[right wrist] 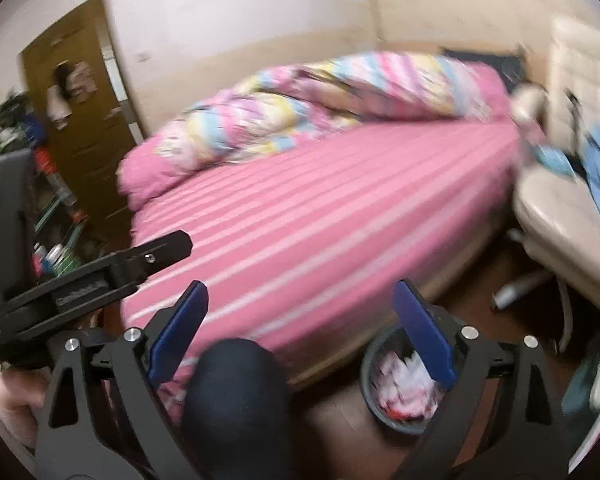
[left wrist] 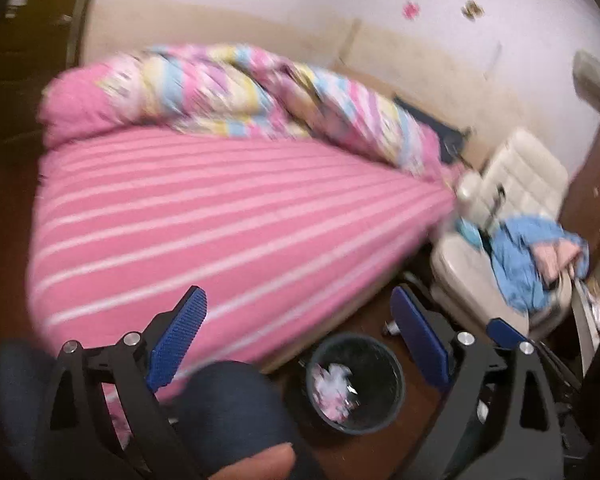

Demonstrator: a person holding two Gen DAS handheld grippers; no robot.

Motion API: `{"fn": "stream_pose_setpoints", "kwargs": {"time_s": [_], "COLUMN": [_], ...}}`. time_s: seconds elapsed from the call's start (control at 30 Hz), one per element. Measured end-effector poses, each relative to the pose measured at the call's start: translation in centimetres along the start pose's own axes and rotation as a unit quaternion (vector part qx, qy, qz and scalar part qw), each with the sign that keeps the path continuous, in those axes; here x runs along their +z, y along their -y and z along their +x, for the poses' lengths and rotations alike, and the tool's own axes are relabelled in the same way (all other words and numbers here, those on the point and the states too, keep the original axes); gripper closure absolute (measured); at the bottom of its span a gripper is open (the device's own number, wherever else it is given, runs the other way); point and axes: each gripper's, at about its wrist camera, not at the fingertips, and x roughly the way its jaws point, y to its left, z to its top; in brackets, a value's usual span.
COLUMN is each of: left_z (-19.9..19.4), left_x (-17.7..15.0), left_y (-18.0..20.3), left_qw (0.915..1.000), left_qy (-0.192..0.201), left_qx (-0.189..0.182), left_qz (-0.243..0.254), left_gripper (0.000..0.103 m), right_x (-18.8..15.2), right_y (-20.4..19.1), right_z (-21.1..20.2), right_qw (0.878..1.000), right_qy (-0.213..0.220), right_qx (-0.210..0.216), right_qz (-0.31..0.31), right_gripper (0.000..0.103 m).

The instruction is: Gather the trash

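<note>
A dark round trash bin (left wrist: pixel 382 356) stands on the brown floor beside the bed, and crumpled pink and white trash (left wrist: pixel 334 390) lies inside it. My left gripper (left wrist: pixel 298 296) hangs open high above the bed edge and the bin, with nothing between its blue pads. My right gripper (right wrist: pixel 300 288) is open too and holds nothing. Its right finger overlaps the bin (right wrist: pixel 365 372) and the trash (right wrist: pixel 400 390) in the right wrist view. The left gripper's black body (right wrist: pixel 100 276) shows at the left of that view.
A bed with a pink striped sheet (left wrist: pixel 220 216) and a bunched pastel quilt (left wrist: pixel 240 88) fills the middle. A cream chair (left wrist: pixel 520 184) holding blue clothes (left wrist: pixel 520 256) stands right of the bin. The person's dark-clad knee (right wrist: pixel 236 400) is below. A brown door (right wrist: pixel 84 120) and cluttered shelves sit left.
</note>
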Motion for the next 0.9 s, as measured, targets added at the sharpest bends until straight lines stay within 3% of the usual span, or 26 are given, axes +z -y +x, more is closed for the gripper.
{"fn": "stream_pose_setpoints", "kwargs": {"time_s": [0.13,0.47,0.9], "left_z": [-4.9,-10.5,-11.5], "left_x": [1.3,1.1,1.4], "left_y": [-3.1,-8.0,-5.9], "left_qw": [0.997,0.9875,0.9884], "left_qy": [0.047,0.083,0.087], "left_qx": [0.06,0.114,0.118], "left_qz": [-0.017,-0.07,-0.039], "left_gripper": [0.006,0.006,0.006], "right_x": [1.9,3.5,3.3], "right_y": [-5.3,-13.4,-13.5], "right_z": [0.5,0.2,-1.4], "right_qw": [0.998,0.994,0.993], "right_qy": [0.014,0.024,0.046], "right_qx": [0.046,0.072,0.063], "right_qz": [-0.041,-0.082,-0.088], "right_gripper": [0.008,0.008,0.008]}}
